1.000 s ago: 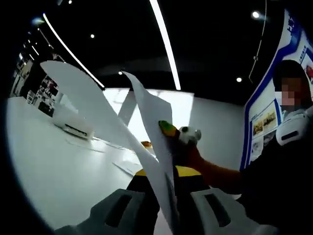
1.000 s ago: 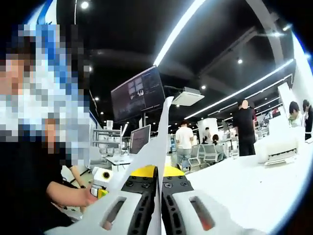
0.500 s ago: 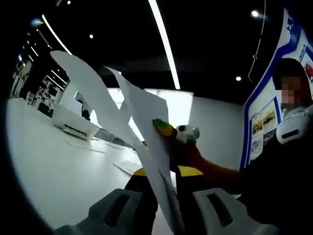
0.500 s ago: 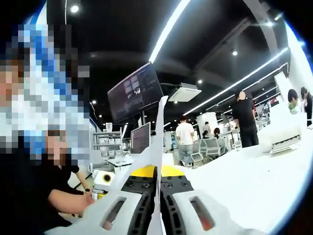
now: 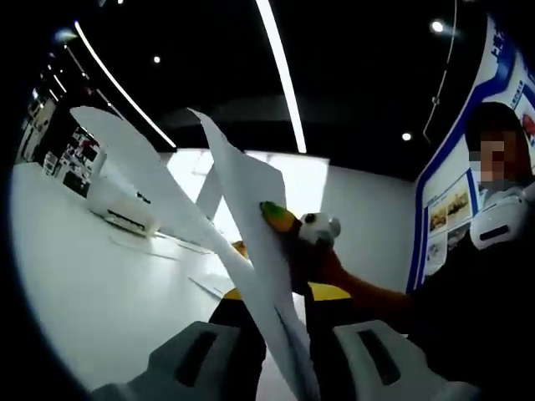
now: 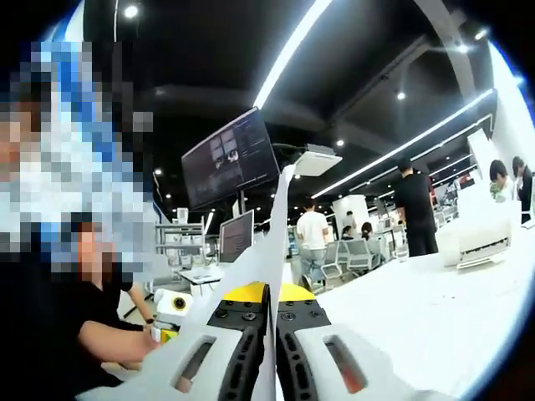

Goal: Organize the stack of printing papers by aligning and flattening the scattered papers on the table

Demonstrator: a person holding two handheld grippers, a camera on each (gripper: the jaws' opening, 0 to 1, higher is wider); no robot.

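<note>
Both tools are pinching paper. Our left tool [image 5: 280, 368] rises from the bottom of the left gripper view, its two pale jaws drawn in on the lower edge of a fan of white printing papers [image 5: 242, 225]. At least two sheets splay upward and apart above the jaws, corners out of line. Our right tool [image 6: 269, 351] has its jaws pressed together on a thin sheet edge [image 6: 272, 251], seen edge-on, standing up between them.

In the left gripper view, the other tool's green and yellow tip [image 5: 280, 219] touches the papers from the right, with a hand [image 5: 322, 263] behind it. Beyond the sheets lies the white counter [image 5: 92, 284], where a few more loose sheets [image 5: 209, 288] rest flat, well apart from what we hold. A white printer [image 5: 121, 210] sits further back on it.

We judge the step to be gathering and squaring the held sheets. To do it well, we should bring the fanned edges together, lower the bundle so one edge taps the counter, and loosen the pinch slightly so the sheets can slide level. Gripping too hard may crease them.
</note>
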